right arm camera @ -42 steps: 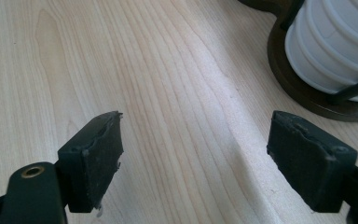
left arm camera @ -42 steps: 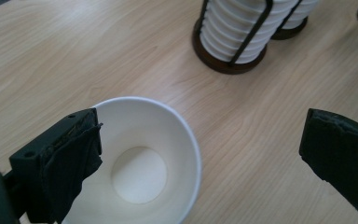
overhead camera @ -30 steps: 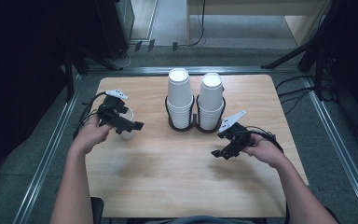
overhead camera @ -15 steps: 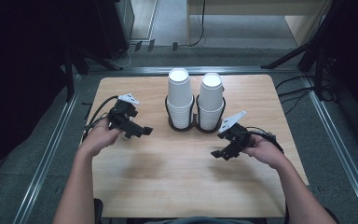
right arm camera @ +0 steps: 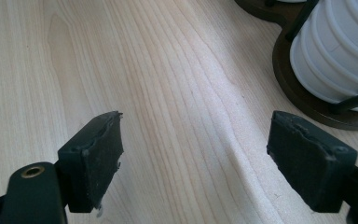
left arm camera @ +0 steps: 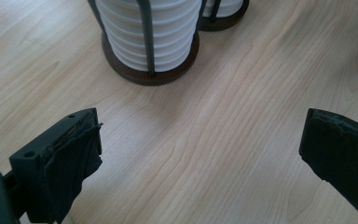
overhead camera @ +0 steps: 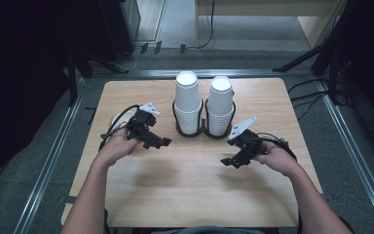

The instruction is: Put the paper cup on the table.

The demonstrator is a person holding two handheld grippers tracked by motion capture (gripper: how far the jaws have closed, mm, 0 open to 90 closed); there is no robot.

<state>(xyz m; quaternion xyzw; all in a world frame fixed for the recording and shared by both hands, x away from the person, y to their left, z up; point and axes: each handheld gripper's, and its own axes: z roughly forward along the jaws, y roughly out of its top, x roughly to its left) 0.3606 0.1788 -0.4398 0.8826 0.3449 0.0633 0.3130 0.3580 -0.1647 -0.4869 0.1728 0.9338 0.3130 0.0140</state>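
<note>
Left gripper (overhead camera: 161,143): I hold it low over the wooden table (overhead camera: 185,195), jaws wide apart with bare wood between them; nothing gripped.
Right gripper (overhead camera: 229,162): I hold it over the table's right half, jaws spread wide, nothing between the pads.
Left gripper view: my two black pads (left arm camera: 74,163) frame the near stack of white paper cups (left arm camera: 147,32) standing in its dark wire holder (left arm camera: 149,77); the cups stand well ahead of the jaws, untouched.
Right gripper view: the cup stack (right arm camera: 340,56) and the holder's base sit at the upper right, off to the side of the jaws, not between them.
High view: it adds what the gripper views lack, two cup stacks (overhead camera: 189,100) side by side in one double holder (overhead camera: 203,131) at the table's far middle, with both grippers near it, one on each side.
Small white object (overhead camera: 113,120): on the table behind my left hand; I cannot tell what it is.
Writing: no brand, label or text readable on cups, holder or grippers.
</note>
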